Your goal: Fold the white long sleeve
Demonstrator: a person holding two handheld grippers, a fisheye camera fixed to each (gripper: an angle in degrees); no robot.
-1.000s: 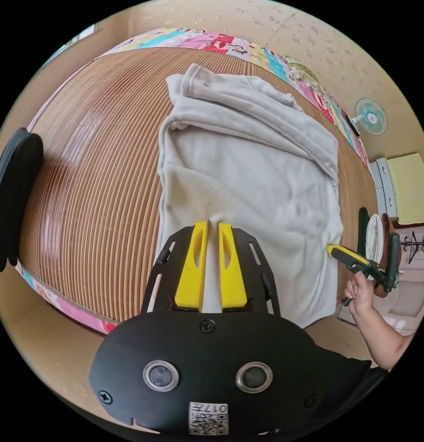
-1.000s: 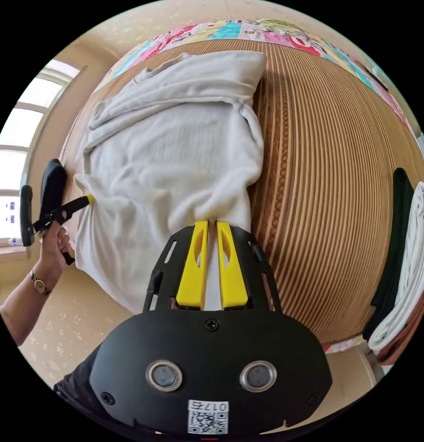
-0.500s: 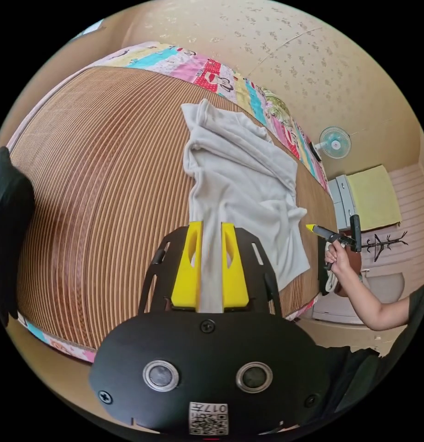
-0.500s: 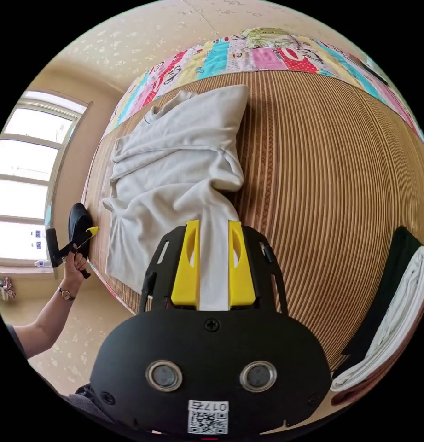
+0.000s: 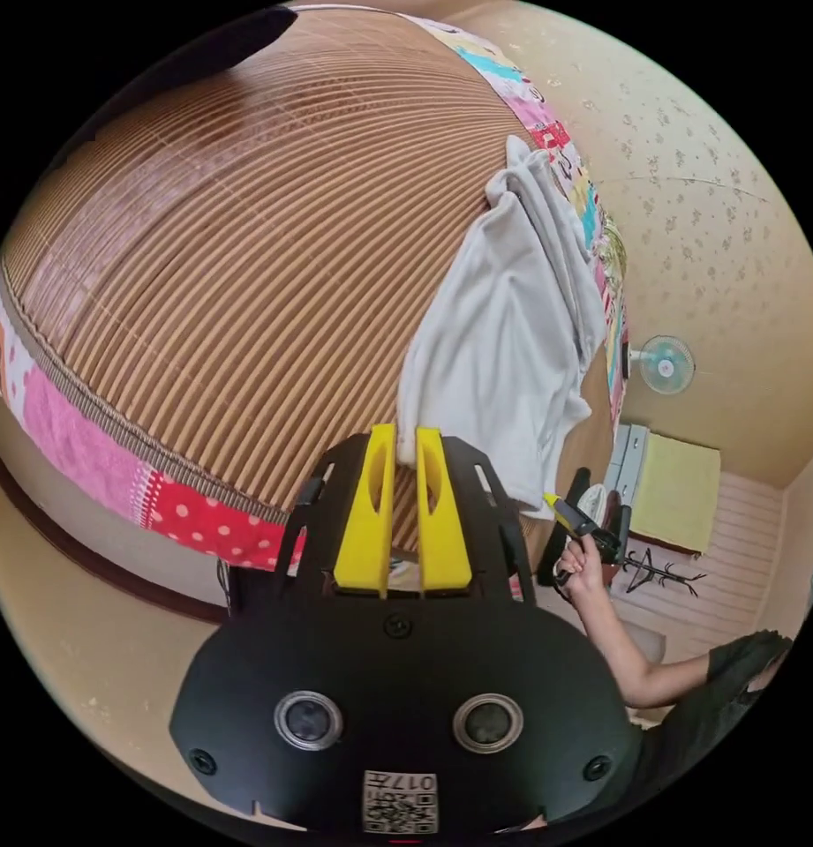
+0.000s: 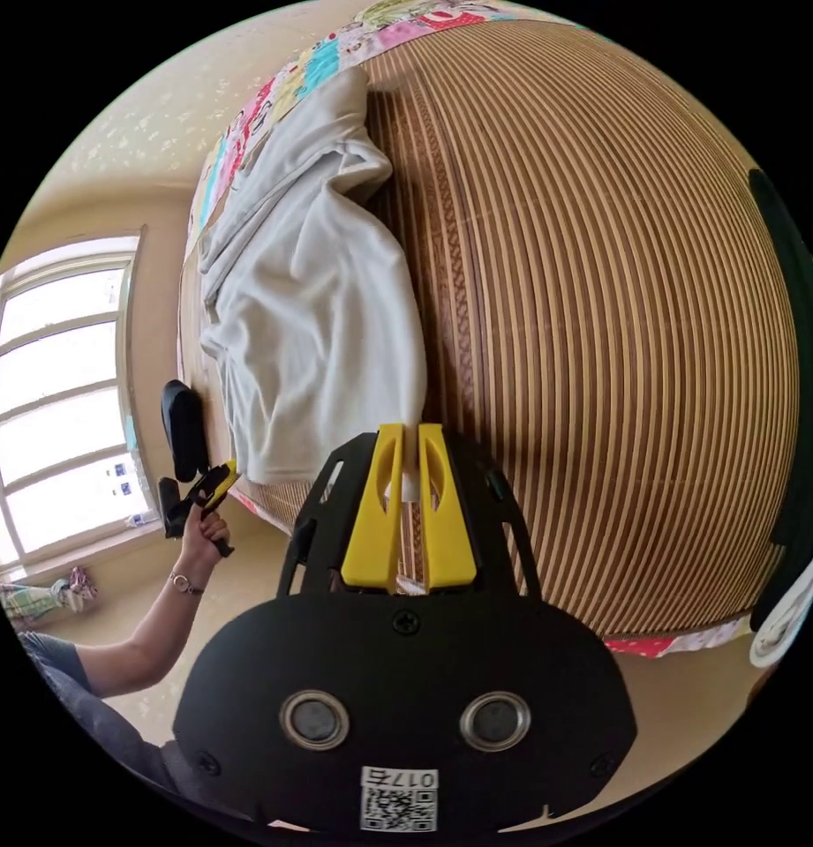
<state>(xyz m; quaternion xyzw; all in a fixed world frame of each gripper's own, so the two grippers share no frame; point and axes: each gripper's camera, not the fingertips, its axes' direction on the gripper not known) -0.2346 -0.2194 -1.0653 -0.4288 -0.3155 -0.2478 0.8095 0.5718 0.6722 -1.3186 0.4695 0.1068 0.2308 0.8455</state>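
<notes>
A white long-sleeve top (image 5: 503, 353) is lifted off a striped bamboo mat (image 5: 247, 247) on a bed, its far end resting near the patchwork quilt border (image 6: 274, 97). One hem corner is pinched between the nearly closed yellow jaws of the left gripper (image 5: 397, 450); the other corner is clamped the same way by the right gripper (image 6: 406, 459). A window (image 6: 53, 406) is seen behind.
</notes>
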